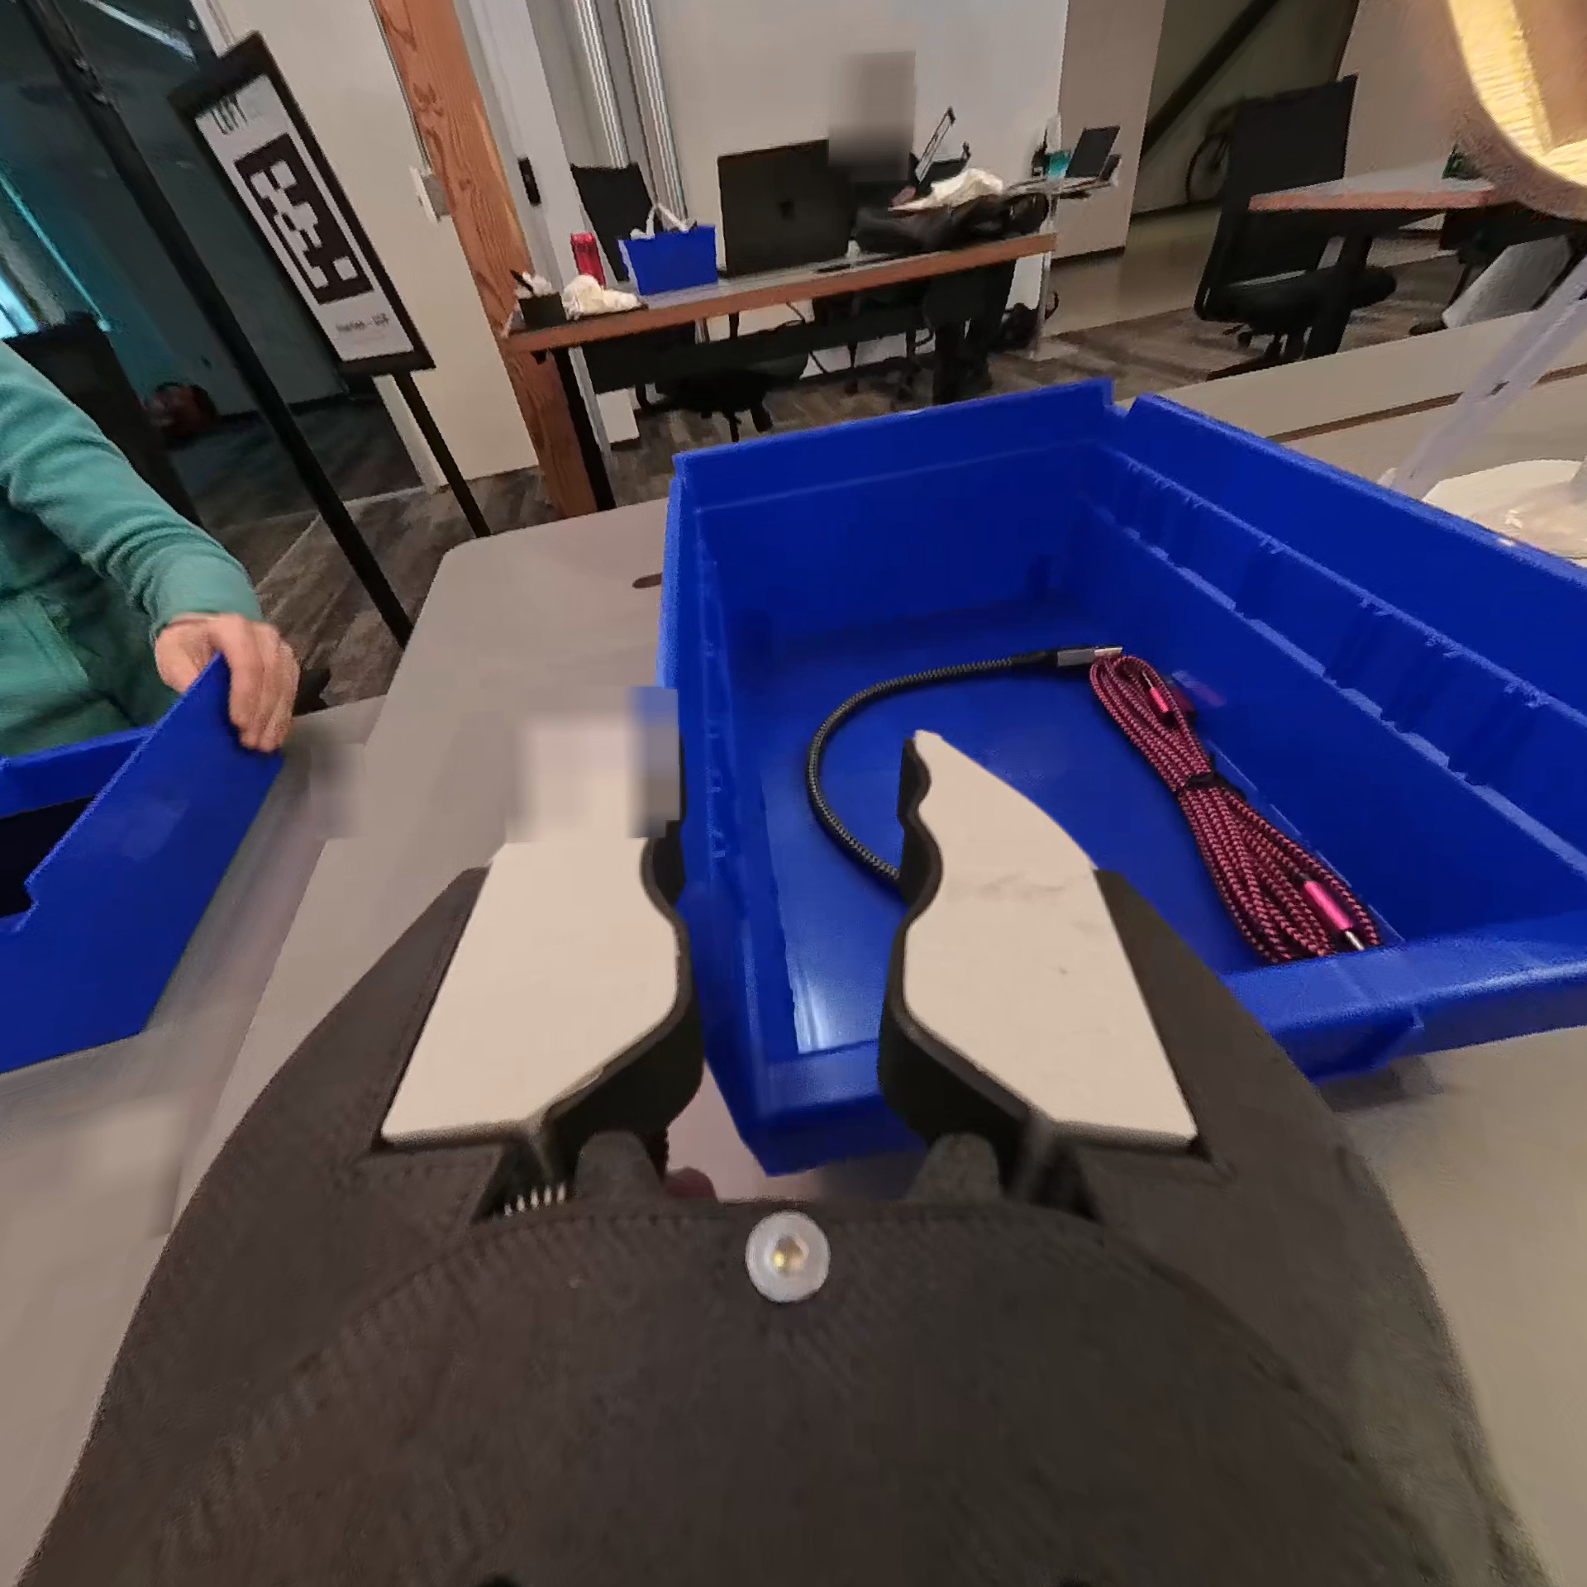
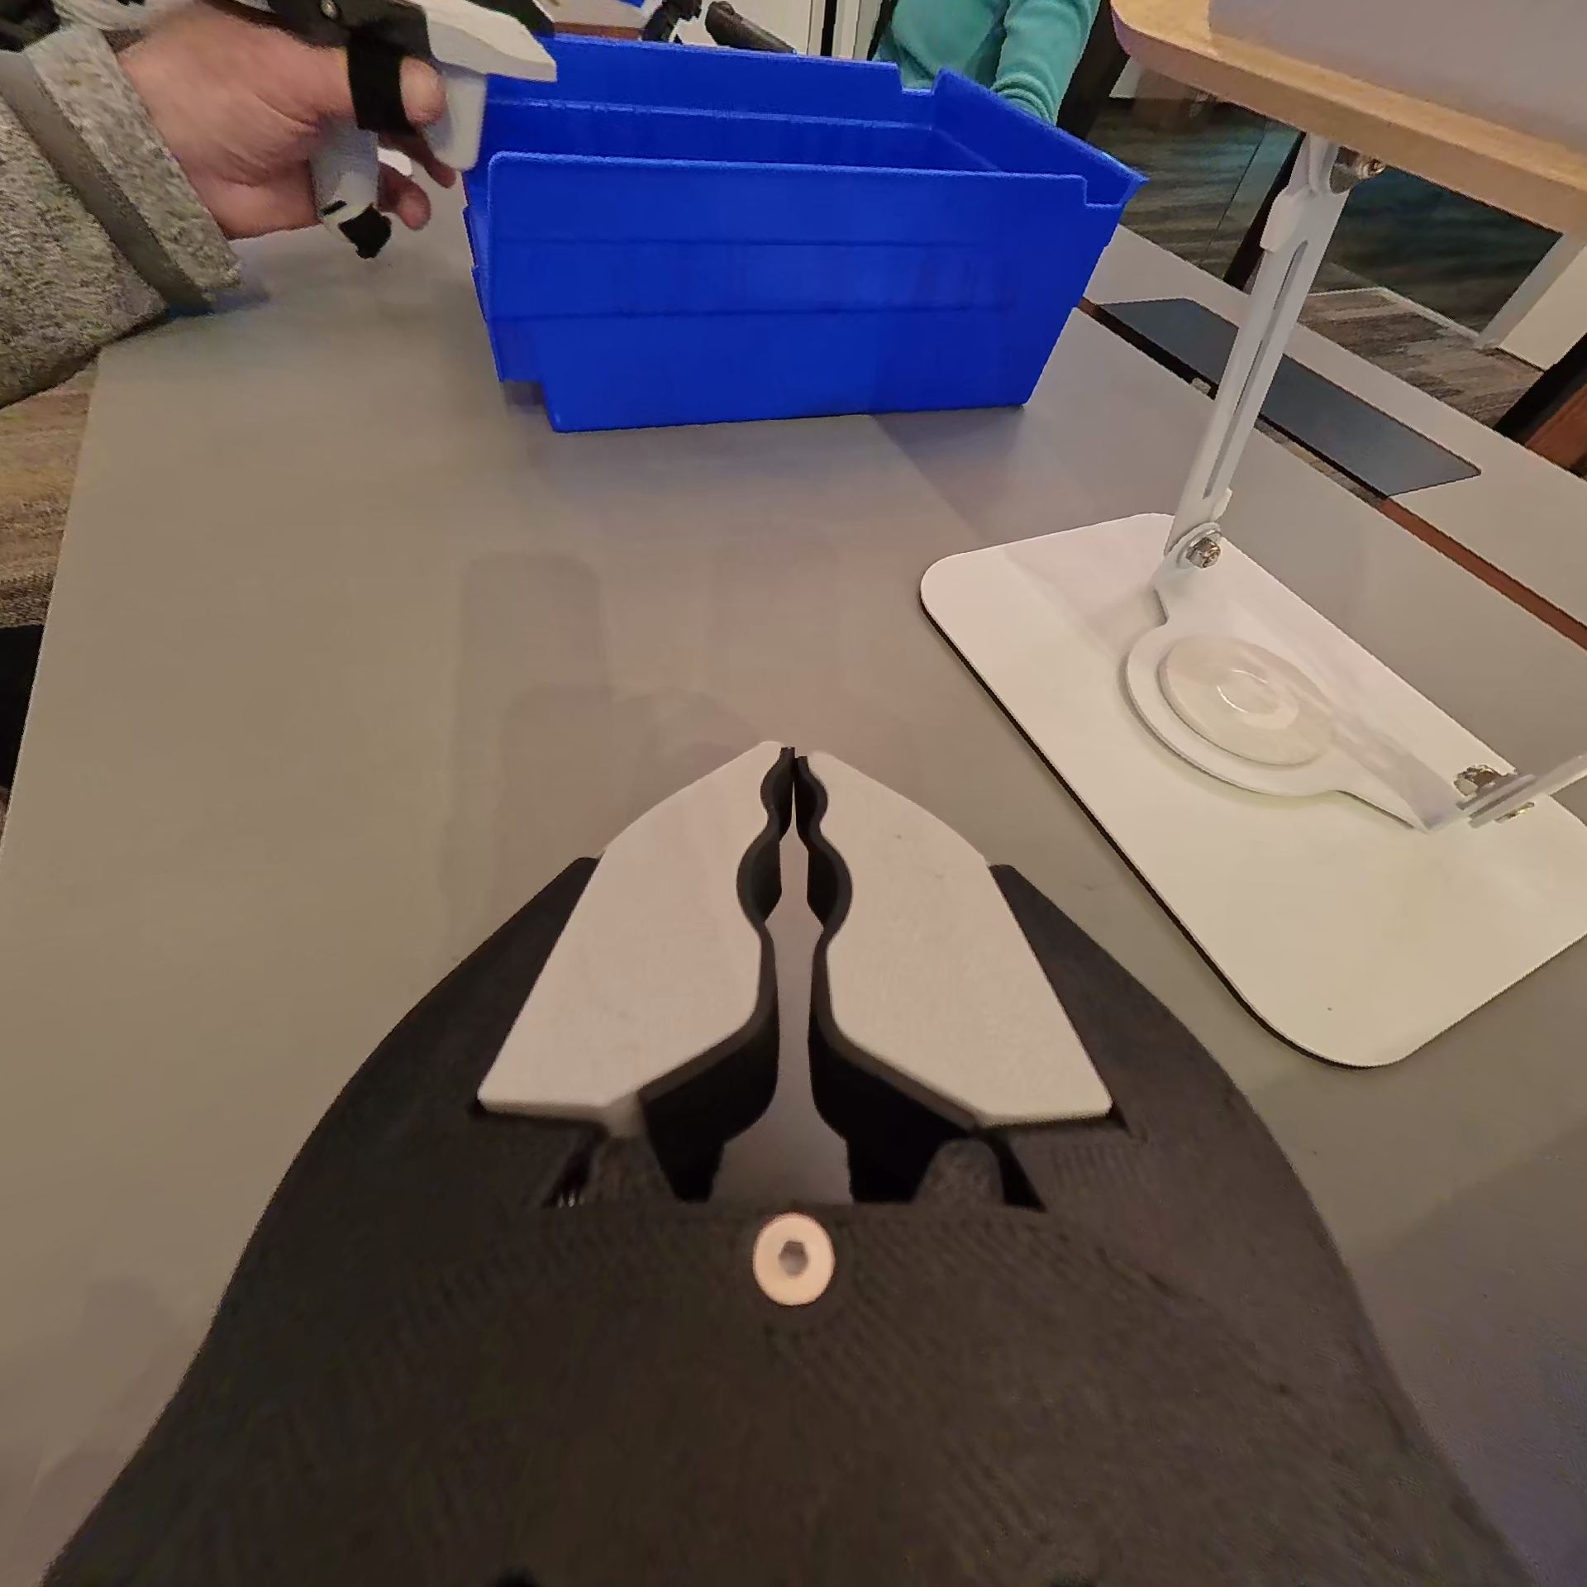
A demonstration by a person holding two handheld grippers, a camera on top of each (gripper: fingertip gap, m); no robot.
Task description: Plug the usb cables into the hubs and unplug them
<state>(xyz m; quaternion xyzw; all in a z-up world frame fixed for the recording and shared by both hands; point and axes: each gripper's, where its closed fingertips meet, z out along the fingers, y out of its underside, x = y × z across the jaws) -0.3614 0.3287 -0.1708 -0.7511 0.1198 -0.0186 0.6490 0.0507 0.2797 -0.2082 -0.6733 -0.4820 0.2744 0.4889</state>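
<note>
A blue bin (image 1: 859,532) stands on the grey table (image 1: 532,601). In it lie a short black braided USB cable (image 1: 837,756), curved, and a coiled pink braided cable (image 1: 1219,816). My left gripper (image 1: 781,773) is open and empty, astride the bin's near left wall; a mosaic patch covers its left fingertip. My right gripper (image 2: 794,756) is shut and empty, low over the bare table (image 2: 429,601) in front of the bin (image 2: 773,283). The left gripper also shows in the right wrist view (image 2: 464,77), in a hand at the bin's left rim. No hub is in view.
A second blue bin (image 1: 129,859) sits at the left, with another person's hand (image 1: 232,678) on its rim. A white stand base (image 2: 1245,773) with a slanted arm (image 2: 1245,369) stands to the right of my right gripper. A wooden board (image 2: 1374,112) hangs above it.
</note>
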